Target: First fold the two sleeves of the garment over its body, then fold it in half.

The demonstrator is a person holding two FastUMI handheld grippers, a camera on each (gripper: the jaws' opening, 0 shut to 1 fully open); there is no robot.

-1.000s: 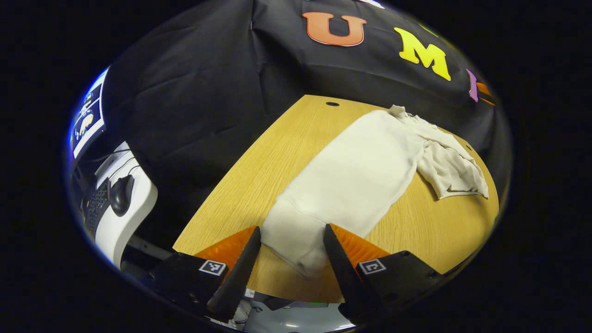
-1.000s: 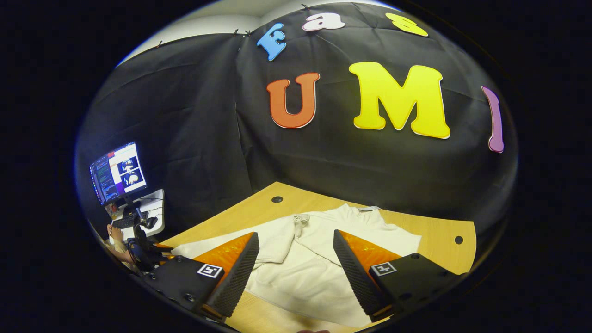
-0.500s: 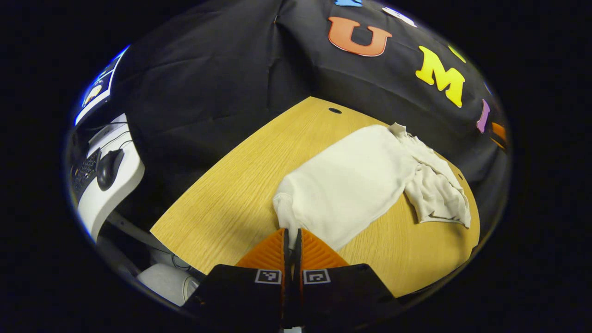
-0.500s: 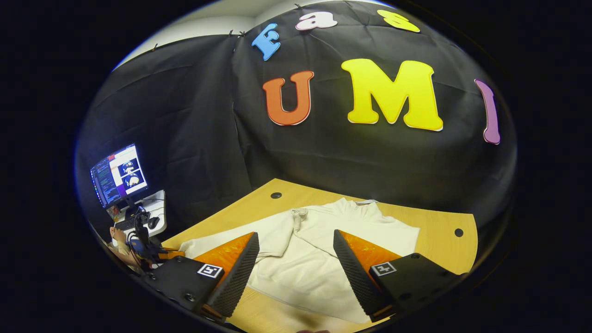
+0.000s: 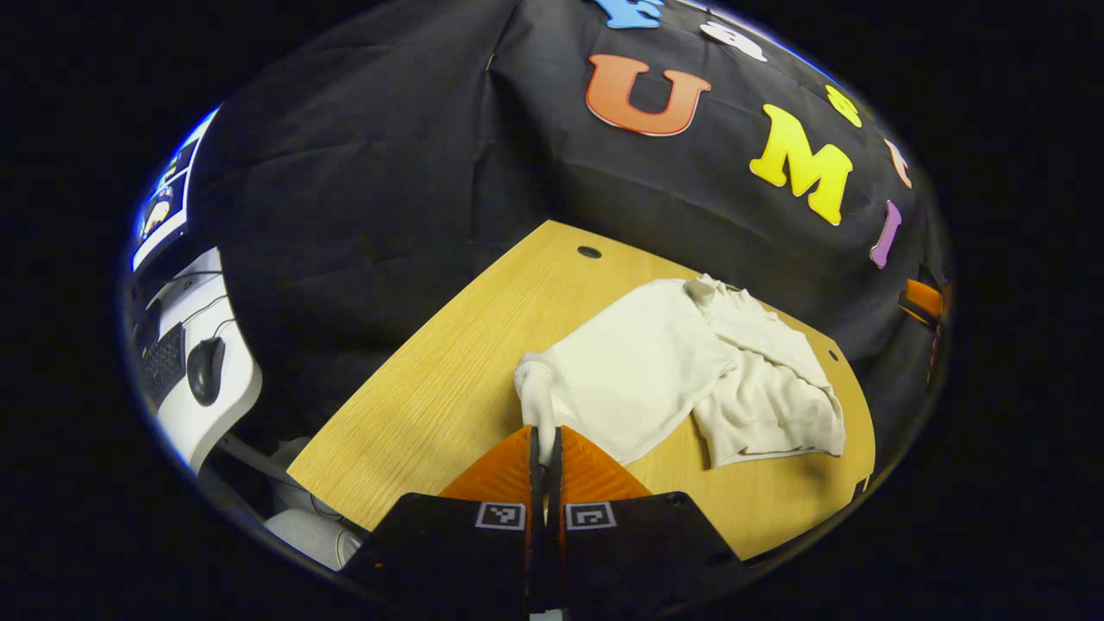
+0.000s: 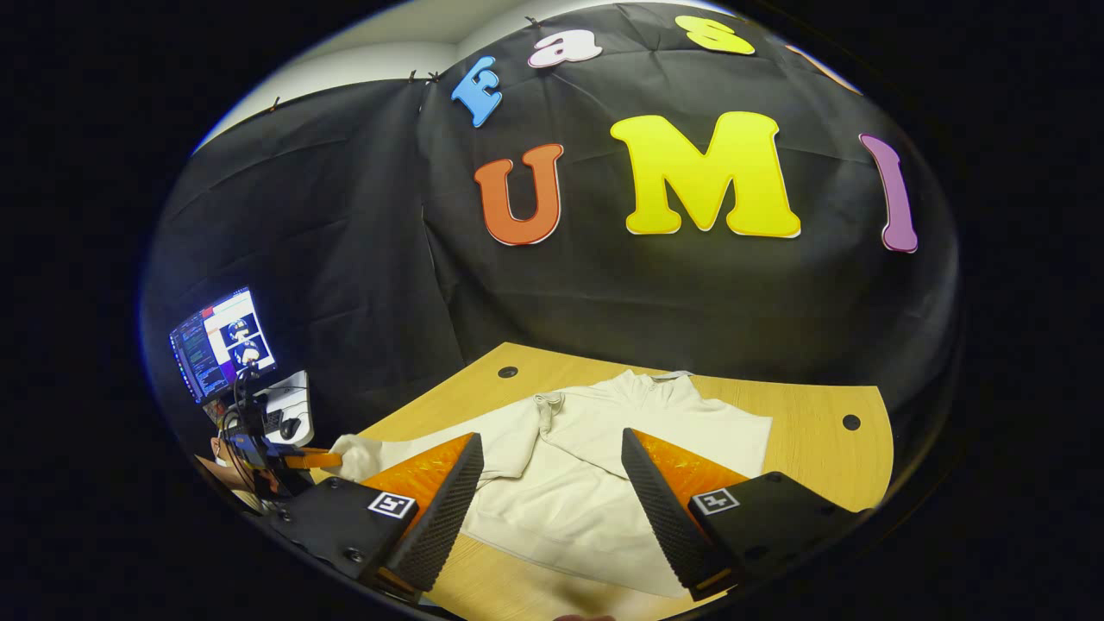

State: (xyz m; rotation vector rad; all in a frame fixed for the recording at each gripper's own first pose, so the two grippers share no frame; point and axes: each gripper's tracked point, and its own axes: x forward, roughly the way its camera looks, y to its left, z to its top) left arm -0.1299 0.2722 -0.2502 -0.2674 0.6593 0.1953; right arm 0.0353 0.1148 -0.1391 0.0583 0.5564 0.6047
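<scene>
The wooden surface (image 5: 448, 388) carries a cream garment (image 5: 655, 362), which in the left gripper view spreads from the centre out toward three o'clock, its body lying flat and a rumpled sleeve (image 5: 768, 405) bunched on the surface at about four o'clock of the body. In the right gripper view the same garment (image 6: 595, 466) lies across the surface (image 6: 819, 448) at six o'clock, collar toward the black wall, with one sleeve (image 6: 483, 440) reaching out toward nine o'clock. The left claw (image 5: 545, 448) sits at six o'clock of its own view, clenched, its two fingers pressed together on the cuff end of that sleeve (image 5: 536, 397), which rises from the pinch and curls over toward the garment's body (the cuff is off the surface here). It also appears small and far off in the right gripper view (image 6: 323, 459) at about eight o'clock, with the pale cuff just at its tip. The right claw (image 6: 552, 483) hangs released above the garment's near half, fingers well apart, touching no cloth. At nine o'clock in the left gripper view stands a white side desk (image 5: 203, 405) with a mouse (image 5: 205, 371) and a keyboard (image 5: 164, 362); a lit monitor (image 6: 222, 343) shows at nine o'clock in the right gripper view.
</scene>
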